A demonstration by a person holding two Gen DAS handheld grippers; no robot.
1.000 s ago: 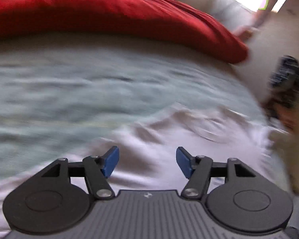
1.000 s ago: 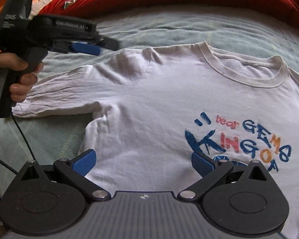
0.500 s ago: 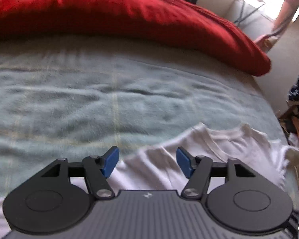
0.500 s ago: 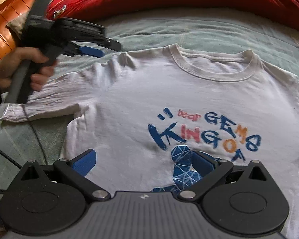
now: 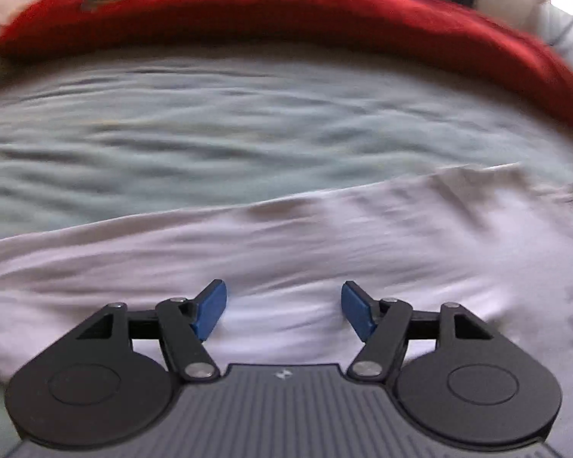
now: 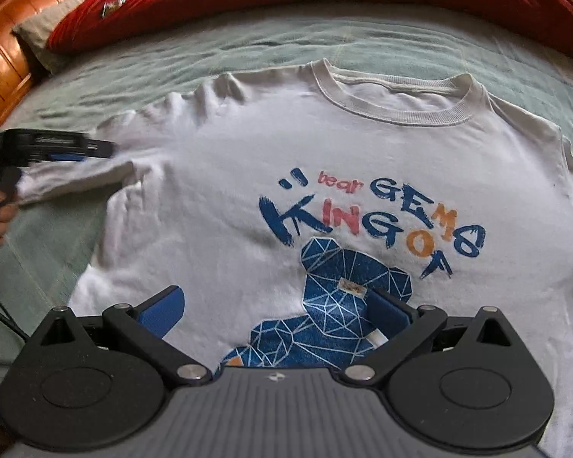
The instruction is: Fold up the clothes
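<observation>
Right wrist view: on the left we see our left gripper (image 6: 95, 149) over the shirt's left sleeve (image 6: 76, 183). Its blue fingers are apart and hold nothing. The white T-shirt (image 6: 225, 206) lies flat and face up on the green bed cover (image 6: 248, 42), collar far. We think a good fold starts with a firm pinch low on the cloth. The print reads "bear GEMS KING OF". Our right gripper (image 6: 275, 305), wide apart and empty, hangs over the blue bear (image 6: 343, 267).

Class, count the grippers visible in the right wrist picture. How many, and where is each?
2. The right gripper fills the bottom foreground, open above the white T-shirt. The left gripper enters from the left edge over the sleeve.
</observation>
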